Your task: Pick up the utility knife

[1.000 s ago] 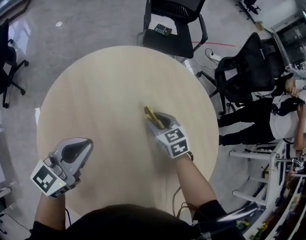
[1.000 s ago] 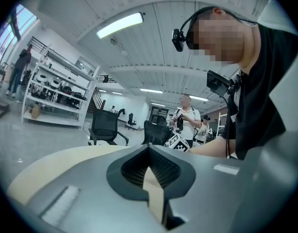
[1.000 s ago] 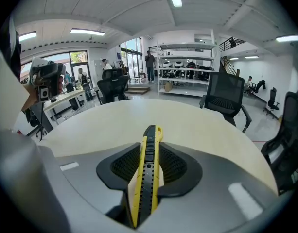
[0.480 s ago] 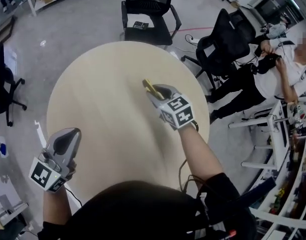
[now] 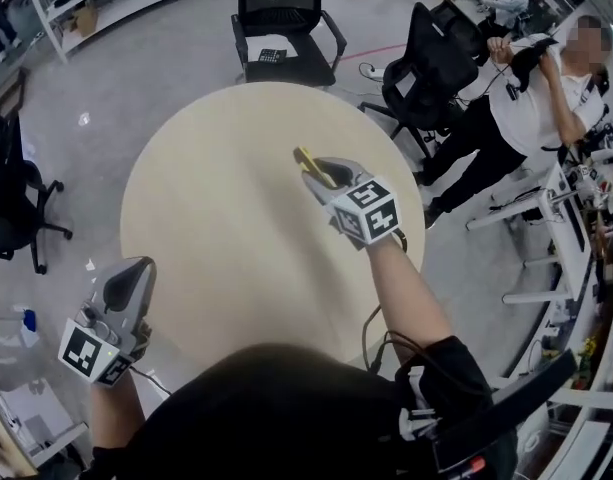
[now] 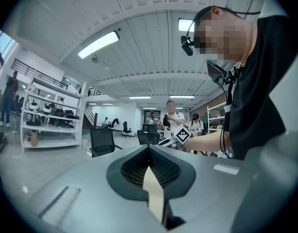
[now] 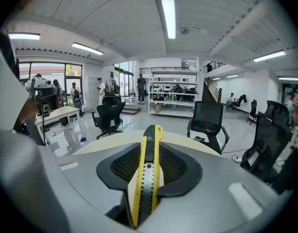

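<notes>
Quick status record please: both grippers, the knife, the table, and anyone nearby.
right gripper: shut on the utility knife, held over the table
utility knife: yellow and black, lengthwise between the jaws, tip sticking out ahead
left gripper: jaws together, nothing in them, off the table's left edge
table: round, pale wood top
bystander: standing beyond the table on the right, near the black office chairs
task state: knife is gripped

One utility knife [image 5: 308, 158], two tools, left tool [image 5: 128, 271] and right tool [image 5: 324, 171], one round tabletop [image 5: 216, 188], three office chairs [image 5: 306, 68], one bystander [image 5: 531, 98] at two o'clock.
</notes>
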### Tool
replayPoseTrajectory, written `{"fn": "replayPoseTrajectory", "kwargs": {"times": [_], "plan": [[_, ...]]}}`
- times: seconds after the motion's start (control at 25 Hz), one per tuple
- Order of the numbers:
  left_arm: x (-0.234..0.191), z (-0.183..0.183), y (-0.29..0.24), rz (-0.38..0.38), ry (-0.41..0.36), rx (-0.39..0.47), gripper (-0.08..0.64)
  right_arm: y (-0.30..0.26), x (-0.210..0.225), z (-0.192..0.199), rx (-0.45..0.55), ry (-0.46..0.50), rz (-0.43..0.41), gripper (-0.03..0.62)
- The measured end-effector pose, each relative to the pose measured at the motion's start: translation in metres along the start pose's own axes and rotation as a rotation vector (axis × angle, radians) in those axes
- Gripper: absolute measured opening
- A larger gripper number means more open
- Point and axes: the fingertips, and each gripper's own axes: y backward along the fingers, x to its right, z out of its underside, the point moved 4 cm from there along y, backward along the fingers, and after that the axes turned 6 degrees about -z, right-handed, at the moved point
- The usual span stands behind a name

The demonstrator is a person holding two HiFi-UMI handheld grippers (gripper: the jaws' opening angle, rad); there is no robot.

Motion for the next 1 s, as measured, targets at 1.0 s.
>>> {"fn": "replayPoseTrajectory", "kwargs": {"times": [1.0], "plan": [[0.261, -0.043, -0.041, -0.064, -0.041, 0.076, -0.014, 0.269, 0.067, 0.055, 0.149, 0.084, -0.081, 0.133]]}}
